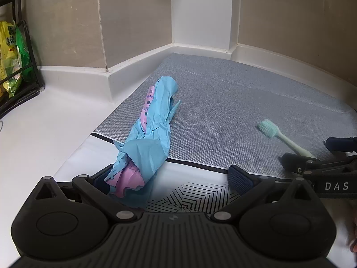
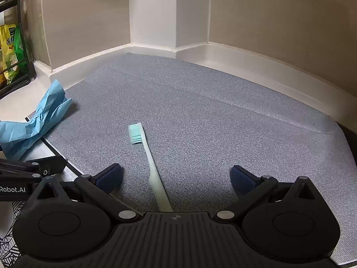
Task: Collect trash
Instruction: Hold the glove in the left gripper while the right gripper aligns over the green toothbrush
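Note:
A crumpled blue and pink paper [image 1: 151, 129] lies across the left edge of the grey mat [image 1: 223, 102]; it also shows in the right wrist view [image 2: 38, 120]. My left gripper [image 1: 171, 178] is open, with the paper's near end against its left finger [image 1: 102, 176]. A mint green toothbrush [image 2: 147, 156] lies on the mat [image 2: 223, 122], its handle running between the fingers of my open right gripper [image 2: 176, 178]. The toothbrush [image 1: 279, 136] and the right gripper [image 1: 316, 156] also show at the right of the left wrist view.
A black wire rack [image 1: 24, 67] with yellow and green packets [image 1: 9, 55] stands at the far left on the white counter [image 1: 44, 122]. Beige tiled walls and a white pillar [image 1: 200, 11] close the back. A black-and-white patterned sheet [image 1: 189, 198] lies under the mat's near edge.

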Available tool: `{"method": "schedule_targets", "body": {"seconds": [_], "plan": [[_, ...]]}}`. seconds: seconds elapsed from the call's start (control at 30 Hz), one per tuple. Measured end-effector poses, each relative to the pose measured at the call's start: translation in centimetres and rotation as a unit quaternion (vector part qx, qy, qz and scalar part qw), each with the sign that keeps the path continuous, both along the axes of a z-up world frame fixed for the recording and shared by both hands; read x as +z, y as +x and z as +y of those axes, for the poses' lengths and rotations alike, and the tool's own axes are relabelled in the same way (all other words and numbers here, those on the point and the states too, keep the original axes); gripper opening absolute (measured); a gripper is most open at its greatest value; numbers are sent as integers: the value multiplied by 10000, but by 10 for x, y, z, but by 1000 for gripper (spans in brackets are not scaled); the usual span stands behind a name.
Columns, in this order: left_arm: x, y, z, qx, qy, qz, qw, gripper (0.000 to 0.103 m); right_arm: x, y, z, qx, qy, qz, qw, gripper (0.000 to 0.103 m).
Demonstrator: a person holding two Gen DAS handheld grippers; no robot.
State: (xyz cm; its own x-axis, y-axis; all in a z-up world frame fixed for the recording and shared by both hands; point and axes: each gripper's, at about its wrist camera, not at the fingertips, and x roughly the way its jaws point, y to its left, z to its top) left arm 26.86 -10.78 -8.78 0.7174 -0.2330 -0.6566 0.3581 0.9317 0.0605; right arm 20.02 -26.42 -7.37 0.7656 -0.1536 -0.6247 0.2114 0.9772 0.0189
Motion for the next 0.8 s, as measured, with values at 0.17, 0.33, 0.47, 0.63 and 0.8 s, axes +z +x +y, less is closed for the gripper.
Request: {"method": "schedule_targets", "body": {"seconds": [0.17, 0.33, 0.47, 0.63, 0.8], "plan": [[0, 0, 0, -1, -1, 0, 10000, 103, 0, 1, 1, -1, -2, 3, 10000, 103], [0, 0, 0, -4, -2, 0, 10000, 103, 0, 1, 1, -3, 0, 2, 10000, 103], [0, 0, 0, -5, -2, 0, 10000, 103, 0, 0, 0, -2, -1, 2, 10000, 103], [0, 0, 0, -10, -2, 0, 10000, 103, 0, 0, -1, 23, -17, 3, 10000, 103], [0, -1, 0, -12, -11, 0, 10000, 103, -1, -2, -16, -332, 10, 19, 9994, 103]]}}
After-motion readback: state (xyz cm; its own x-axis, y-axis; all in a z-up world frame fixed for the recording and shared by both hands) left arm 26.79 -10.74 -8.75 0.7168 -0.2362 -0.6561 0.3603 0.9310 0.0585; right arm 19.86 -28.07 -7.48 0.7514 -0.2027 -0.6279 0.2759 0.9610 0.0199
